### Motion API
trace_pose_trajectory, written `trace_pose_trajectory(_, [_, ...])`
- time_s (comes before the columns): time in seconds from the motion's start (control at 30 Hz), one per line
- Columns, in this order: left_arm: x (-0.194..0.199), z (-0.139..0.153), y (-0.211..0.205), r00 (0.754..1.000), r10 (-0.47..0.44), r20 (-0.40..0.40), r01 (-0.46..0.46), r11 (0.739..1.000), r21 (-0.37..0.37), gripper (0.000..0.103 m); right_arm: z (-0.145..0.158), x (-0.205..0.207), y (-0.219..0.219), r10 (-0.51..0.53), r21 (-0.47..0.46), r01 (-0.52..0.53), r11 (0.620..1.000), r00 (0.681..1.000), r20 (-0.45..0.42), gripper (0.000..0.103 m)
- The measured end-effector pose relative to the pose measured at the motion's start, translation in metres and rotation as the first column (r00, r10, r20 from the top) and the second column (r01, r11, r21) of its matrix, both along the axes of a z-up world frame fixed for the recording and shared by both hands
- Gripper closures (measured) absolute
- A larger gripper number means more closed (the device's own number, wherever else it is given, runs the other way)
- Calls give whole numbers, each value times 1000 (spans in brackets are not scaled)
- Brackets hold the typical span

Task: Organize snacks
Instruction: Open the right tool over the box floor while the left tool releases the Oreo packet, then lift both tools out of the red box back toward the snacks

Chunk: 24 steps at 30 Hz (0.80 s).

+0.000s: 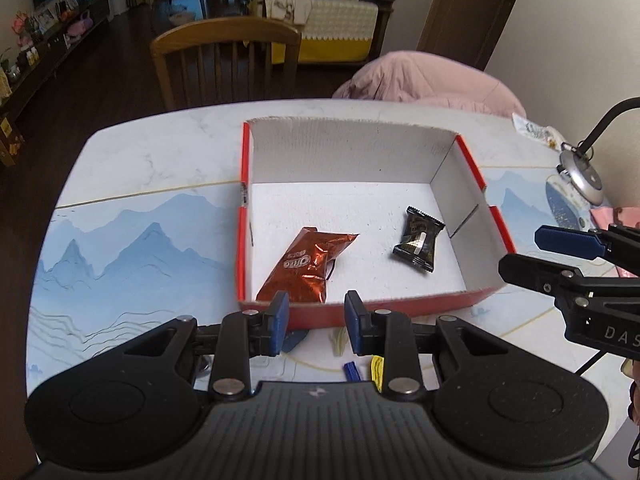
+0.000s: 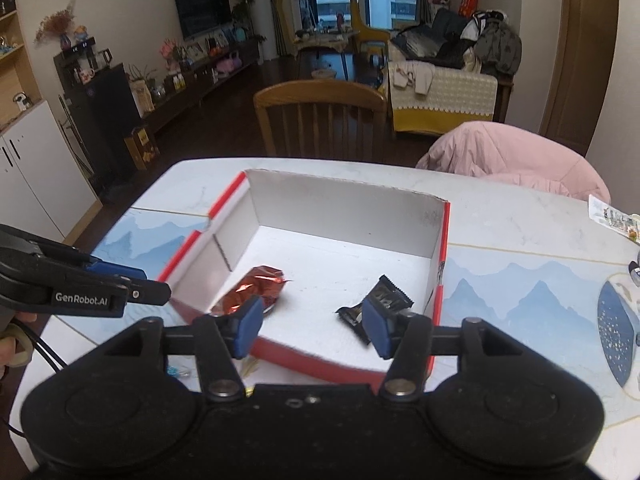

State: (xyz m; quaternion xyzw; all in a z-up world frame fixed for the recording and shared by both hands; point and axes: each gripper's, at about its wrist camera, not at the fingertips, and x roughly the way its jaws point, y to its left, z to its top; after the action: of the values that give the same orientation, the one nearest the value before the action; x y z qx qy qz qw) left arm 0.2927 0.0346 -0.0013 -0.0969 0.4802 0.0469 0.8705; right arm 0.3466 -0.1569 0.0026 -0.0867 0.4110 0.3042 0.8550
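A red box with a white inside (image 1: 360,152) (image 2: 344,204) stands on the table. In it lie a copper-red Oreo packet (image 1: 308,264) (image 2: 256,286) and a small black snack packet (image 1: 420,244) (image 2: 380,304). My left gripper (image 1: 316,320) is open and empty, just in front of the box's near wall. My right gripper (image 2: 314,324) is open and empty, above the box's near edge. Each gripper shows in the other's view, the right (image 1: 532,252) at the box's right side and the left (image 2: 148,284) at its left side. Small blue and yellow items (image 1: 364,370) lie on the table under my left gripper.
A marble table with a blue mountain-print mat (image 1: 132,240) holds the box. A silver lamp base (image 1: 584,172) and a snack wrapper (image 2: 616,220) sit at the right. A wooden chair (image 1: 228,52) and a pink coat (image 2: 508,156) stand behind the table.
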Motion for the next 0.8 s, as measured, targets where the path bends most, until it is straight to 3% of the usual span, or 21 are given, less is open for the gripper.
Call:
trace_pose_trajectory(0.13, [-28, 11, 1, 999, 3, 44, -3, 1000, -4, 57, 8, -24, -5, -4, 15, 4, 1000, 1000, 21, 41])
trace_pose_trajectory(0.3, [-61, 18, 3, 997, 1, 74, 0, 1000, -13, 56, 14, -52, -11, -6, 34, 5, 999, 999, 37, 36])
trace_pose_trajectory(0.5, [-99, 17, 6, 995, 24, 96, -22, 1000, -18, 46, 12, -79, -17, -20, 51, 17, 999, 998, 52, 16])
trace_pose_trajectory(0.63, [-123, 16, 8, 992, 47, 121, -46, 999, -14, 32, 7, -95, -21, -30, 47, 27, 999, 998, 63, 7])
trace_pose_trajectory(0.8, [-145, 13, 11, 987, 78, 137, -73, 997, -37, 23, -2, -107, -28, -55, 37, 52, 998, 996, 74, 2])
